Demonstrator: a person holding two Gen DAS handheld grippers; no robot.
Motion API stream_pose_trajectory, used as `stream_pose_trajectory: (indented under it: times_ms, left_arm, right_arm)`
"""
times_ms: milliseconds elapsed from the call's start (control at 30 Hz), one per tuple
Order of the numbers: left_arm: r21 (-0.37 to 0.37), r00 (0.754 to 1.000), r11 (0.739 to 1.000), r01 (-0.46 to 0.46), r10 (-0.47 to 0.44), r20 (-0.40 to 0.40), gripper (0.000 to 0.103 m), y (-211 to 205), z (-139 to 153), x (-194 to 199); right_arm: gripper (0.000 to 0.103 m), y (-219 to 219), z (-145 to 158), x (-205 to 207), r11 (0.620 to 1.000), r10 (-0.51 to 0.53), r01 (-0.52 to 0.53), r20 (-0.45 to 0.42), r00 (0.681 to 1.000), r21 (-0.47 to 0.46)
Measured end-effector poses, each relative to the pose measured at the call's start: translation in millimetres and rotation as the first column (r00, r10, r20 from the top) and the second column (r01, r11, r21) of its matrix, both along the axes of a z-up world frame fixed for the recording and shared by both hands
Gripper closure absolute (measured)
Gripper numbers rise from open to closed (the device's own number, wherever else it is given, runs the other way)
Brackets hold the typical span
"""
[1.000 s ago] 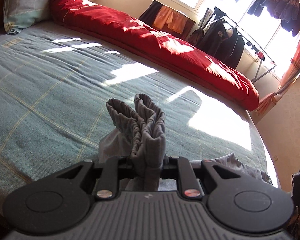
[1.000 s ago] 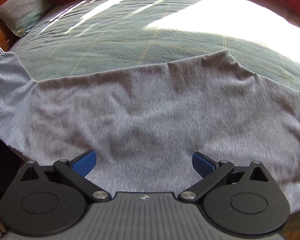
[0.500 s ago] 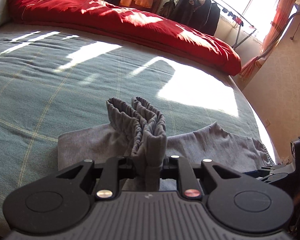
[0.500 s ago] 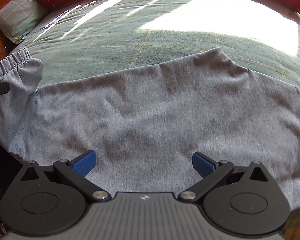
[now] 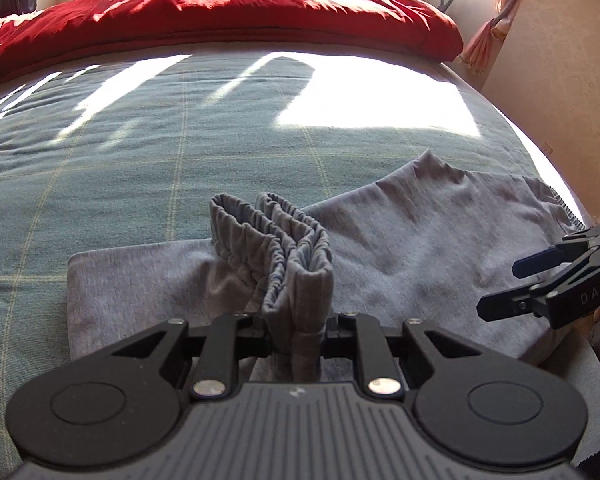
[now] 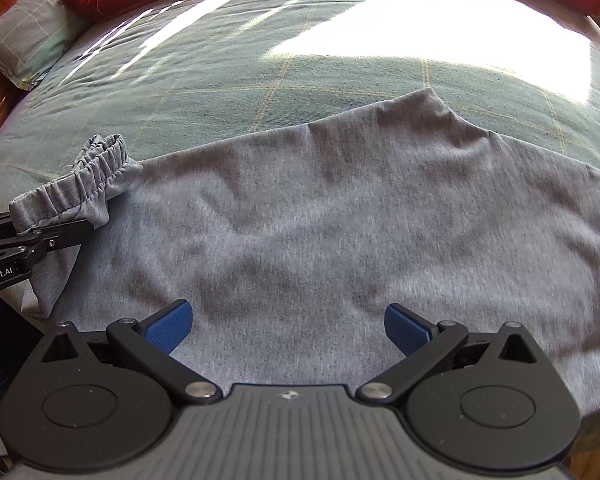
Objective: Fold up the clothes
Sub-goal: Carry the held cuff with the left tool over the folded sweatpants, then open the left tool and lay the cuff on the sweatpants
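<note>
A pair of grey knit trousers with a gathered elastic waistband (image 5: 400,240) lies spread across the near part of a teal blanket crossed by thin yellow lines (image 5: 140,152), which covers the whole bed. The left gripper (image 5: 296,328) has its black jaws clamped tight on the bunched waistband (image 5: 272,236), which stands up in folded loops just above the jaws while the rest of the trousers trails flat onto the blanket beside it. In the right wrist view the same waistband (image 6: 80,184) sits at the left edge of the trousers (image 6: 320,240), pinched by the left gripper (image 6: 40,240) that reaches in from the side. The right gripper (image 6: 288,324) hovers over the middle of the trousers with its blue-padded fingers (image 6: 168,324) spread wide apart and nothing between them; whether the pads touch the cloth cannot be told. From the left wrist view the right gripper (image 5: 508,284) shows at the right edge of the trousers, fingers parted. A rumpled red duvet (image 5: 220,16) lies along the far edge of the blanket, and a checked grey-green pillow (image 6: 24,36) rests at the blanket's far left corner. Bright sunlight patches fall on the blanket beyond the trousers.
</note>
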State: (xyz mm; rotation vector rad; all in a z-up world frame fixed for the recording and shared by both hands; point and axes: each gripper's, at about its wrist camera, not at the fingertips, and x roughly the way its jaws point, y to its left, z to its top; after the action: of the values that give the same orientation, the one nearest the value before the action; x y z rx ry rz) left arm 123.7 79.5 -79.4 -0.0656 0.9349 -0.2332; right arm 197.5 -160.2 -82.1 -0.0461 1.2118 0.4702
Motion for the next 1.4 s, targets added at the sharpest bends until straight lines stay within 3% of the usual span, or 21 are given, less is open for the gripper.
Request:
stream_pose_trajectory:
  times_ms: [533, 633, 700, 767, 900, 1033, 1133, 1200, 1300, 1400]
  left_arm:
    - [0.107, 0.998, 0.993, 0.054, -0.050, -0.038, 0.084, -26.4, -17.7, 7.7]
    - [0.125, 0.997, 0.990, 0.068, -0.062, -0.055, 0.080, -31.6, -20.3, 8.6]
    - [0.122, 0.995, 0.989, 0.087, -0.079, -0.062, 0.068, -35.7, -19.6, 7.8]
    - [0.112, 0.993, 0.988, 0.106, -0.100, -0.064, 0.062, -40.8, -15.9, 5.5]
    - [0.127, 0.986, 0.978, 0.163, -0.158, -0.052, 0.058, -51.3, -3.5, -2.4]
    - [0.057, 0.983, 0.982, 0.180, -0.176, -0.058, 0.058, -38.5, 15.3, -8.4]
    - [0.037, 0.985, 0.985, 0.167, -0.165, -0.050, 0.044, -20.6, 30.2, -12.3]
    - [0.037, 0.990, 0.990, 0.136, -0.134, -0.044, 0.038, -7.6, 37.7, -13.6]
    - [0.050, 0.996, 0.995, 0.088, -0.088, -0.016, 0.038, 8.9, 46.4, -16.5]
    - [0.113, 0.999, 0.992, 0.052, -0.051, -0.007, 0.038, 26.6, 50.3, -21.1]
  right_arm:
    - [0.000, -4.7, -5.0, -3.9, 1.000, -0.009, 0.010, -0.014, 1.000, 0.013]
    - [0.000, -8.0, -5.6, -4.1, 1.000, -0.017, 0.017, -0.016, 1.000, 0.019]
    - [0.000, -10.4, -5.9, -3.9, 0.999, -0.022, 0.022, -0.019, 1.000, 0.025]
    - [0.000, -13.1, -6.2, -3.3, 0.999, -0.027, 0.028, -0.021, 0.999, 0.031]
    - [0.000, -17.6, -7.1, -2.5, 0.998, -0.041, 0.042, -0.026, 0.999, 0.044]
    - [0.000, -22.5, -6.9, -2.5, 0.997, -0.051, 0.052, -0.027, 0.998, 0.056]
    - [0.000, -26.1, -7.2, -2.5, 0.996, -0.063, 0.065, -0.030, 0.998, 0.067]
    - [0.000, -27.8, -8.4, -2.1, 0.994, -0.074, 0.076, -0.037, 0.997, 0.075]
    - [0.000, -27.2, -10.1, -2.6, 0.992, -0.078, 0.082, -0.048, 0.996, 0.091]
    - [0.000, -25.8, -9.0, -3.8, 0.991, -0.069, 0.074, -0.056, 0.996, 0.110]
